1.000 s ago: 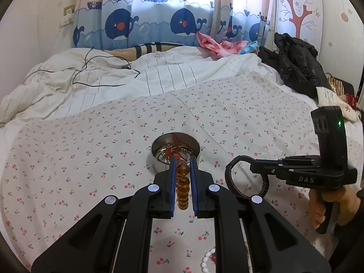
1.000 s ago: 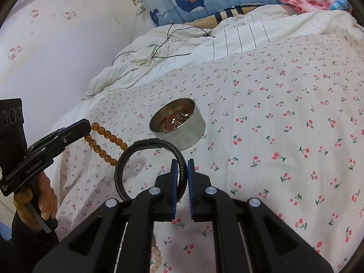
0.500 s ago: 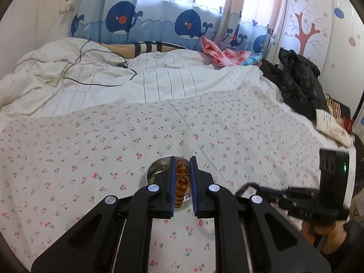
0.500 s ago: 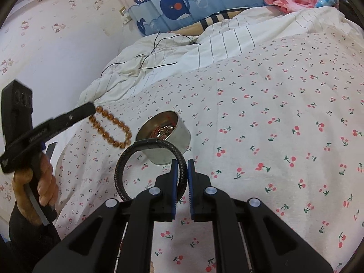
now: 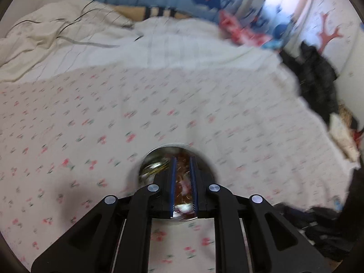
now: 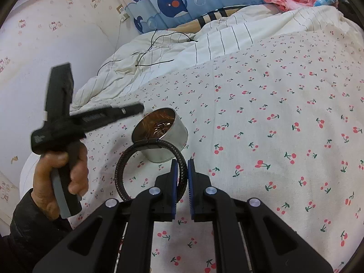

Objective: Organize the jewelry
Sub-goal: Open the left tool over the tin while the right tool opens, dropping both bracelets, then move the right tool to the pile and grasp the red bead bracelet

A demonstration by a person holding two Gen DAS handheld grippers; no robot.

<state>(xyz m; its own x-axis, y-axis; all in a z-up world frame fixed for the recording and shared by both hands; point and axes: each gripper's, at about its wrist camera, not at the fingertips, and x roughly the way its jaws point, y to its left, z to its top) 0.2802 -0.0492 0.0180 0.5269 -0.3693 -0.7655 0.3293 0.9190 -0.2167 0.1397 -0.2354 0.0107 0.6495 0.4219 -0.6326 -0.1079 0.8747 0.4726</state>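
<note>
The left gripper [image 5: 183,183] hangs right above the metal tin [image 5: 145,167], its fingers a little apart with nothing amber between them; a second ago they pinched the amber bead bracelet, which now seems to lie in the tin below the fingertips, though blur keeps me from being sure. If so, one piece is stowed. From the right wrist view the left gripper [image 6: 138,108] reaches over the tin's [image 6: 175,141] near-left rim, so its way out is up and back toward the person. The right gripper [image 6: 181,173] is clamped on the black braided bracelet [image 6: 120,170], whose loop stands out to the left of the fingers, its clasp overlapping the tin's front wall in the picture. Ahead and right of those fingers the cherry-print sheet [image 6: 273,104] lies open; only the tin's rim and the left gripper crowd the drop.
</note>
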